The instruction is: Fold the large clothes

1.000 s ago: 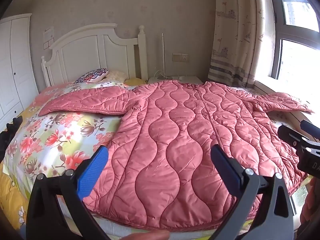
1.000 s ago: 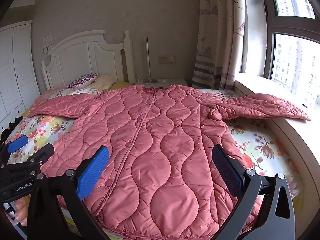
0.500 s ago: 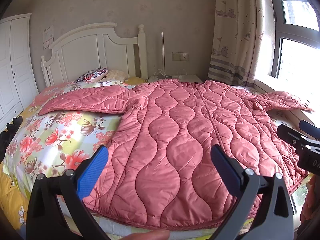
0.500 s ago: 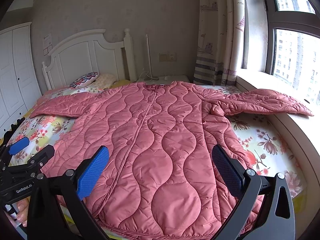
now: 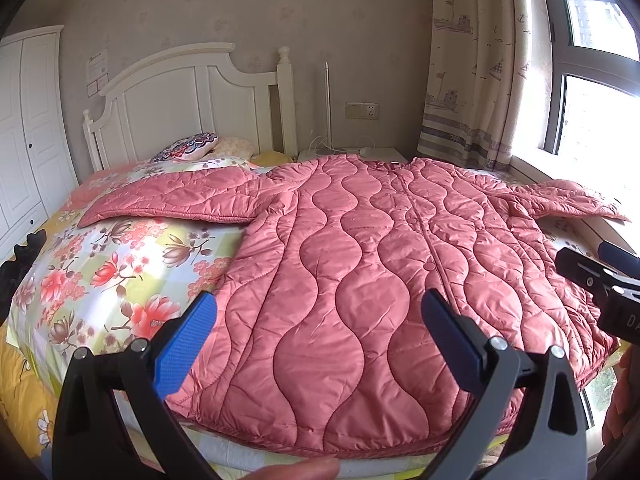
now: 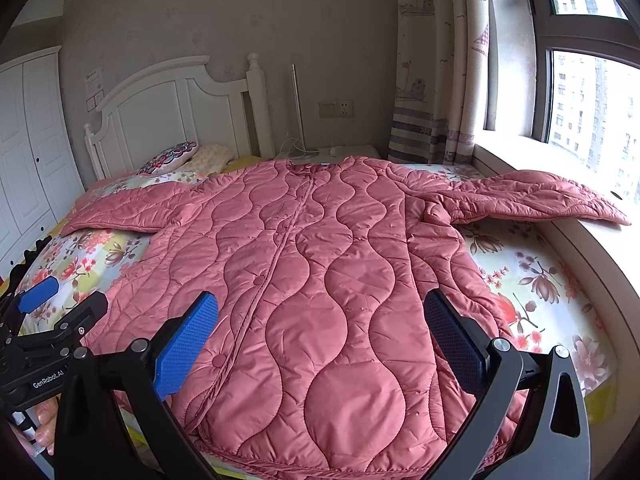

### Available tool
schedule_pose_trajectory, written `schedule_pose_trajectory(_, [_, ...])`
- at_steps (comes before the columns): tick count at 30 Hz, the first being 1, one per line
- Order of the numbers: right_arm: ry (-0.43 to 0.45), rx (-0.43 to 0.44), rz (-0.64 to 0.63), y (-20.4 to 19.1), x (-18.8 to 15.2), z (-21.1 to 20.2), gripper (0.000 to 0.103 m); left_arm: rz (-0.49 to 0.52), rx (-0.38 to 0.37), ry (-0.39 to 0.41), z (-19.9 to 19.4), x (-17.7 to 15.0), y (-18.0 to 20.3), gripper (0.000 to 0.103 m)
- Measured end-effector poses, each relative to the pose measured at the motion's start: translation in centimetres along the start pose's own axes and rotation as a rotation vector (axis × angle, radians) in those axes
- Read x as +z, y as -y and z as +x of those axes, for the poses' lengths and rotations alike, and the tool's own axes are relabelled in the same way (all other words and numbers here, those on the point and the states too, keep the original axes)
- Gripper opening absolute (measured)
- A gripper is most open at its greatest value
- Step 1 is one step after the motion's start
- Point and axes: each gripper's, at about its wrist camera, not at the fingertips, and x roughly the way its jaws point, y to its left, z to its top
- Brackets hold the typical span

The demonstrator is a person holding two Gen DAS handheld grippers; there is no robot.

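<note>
- Presently, the pink quilted long coat (image 5: 360, 280) lies face up and spread flat on the floral-sheeted bed (image 5: 100, 272), collar at the far end by the white wooden headboard (image 5: 180, 92), hem at the near edge.
- One sleeve (image 5: 176, 204) extends flat to the left over the sheet; the other sleeve (image 6: 540, 200) reaches right, its cuff resting on the window sill (image 6: 600, 248).
- Left tool (image 5: 320, 340): jaws wide apart, holding nothing, hovering above the hem's near left part.
- Right tool (image 6: 320, 340): likewise spread and empty, above the hem's near right part.
- Judgement: no fold has been made; the step in hand appears to be the approach for a first grasp.
- Recommendation: take the sleeves in first. Grip each near the cuff, pinching both layers of the padded fabric fully between the pads, and lay it across the chest.
- Recommendation: lift the right sleeve clear of the sill before drawing it inward, so it does not drag or bunch at the armpit crease (image 6: 432, 212).
- Risk: the slick, springy padding may slip from a shallow pinch or spring open.
</note>
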Motion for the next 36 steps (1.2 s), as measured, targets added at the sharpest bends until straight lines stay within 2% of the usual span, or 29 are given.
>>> schedule_pose_trajectory(36, [-0.022,0.011,0.009,-0.06,-0.35,0.52,0.099,0.000,0.002,-0.008,0.15,-0.43,-0.28,0.101])
